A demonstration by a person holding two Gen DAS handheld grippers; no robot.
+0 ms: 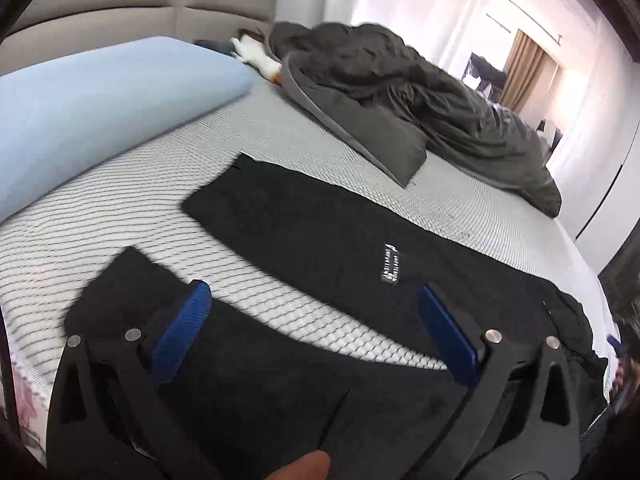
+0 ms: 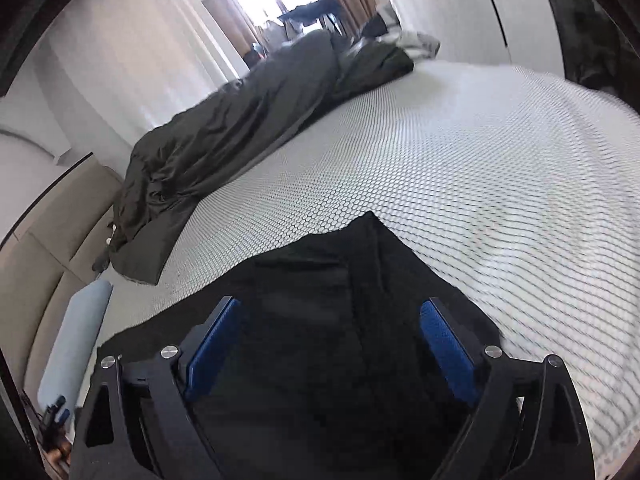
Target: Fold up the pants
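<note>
While I hold both tools above the bed, the black fabric pants (image 1: 320,232) lie flat on the white honeycomb-patterned mattress (image 1: 120,216), label up. My left gripper (image 1: 312,320) has its blue pads (image 1: 182,332) spread wide, pinching nothing. My right gripper (image 2: 332,344) is equally spread over the pants (image 2: 320,320). A dark grey crumpled duvet (image 2: 224,144) lies beyond.

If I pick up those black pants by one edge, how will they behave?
The black pants will probably sag and unfold, since they lie limp and flat on the mattress. They look light and thin. The cloth seems matte, so likely not slippery.
</note>
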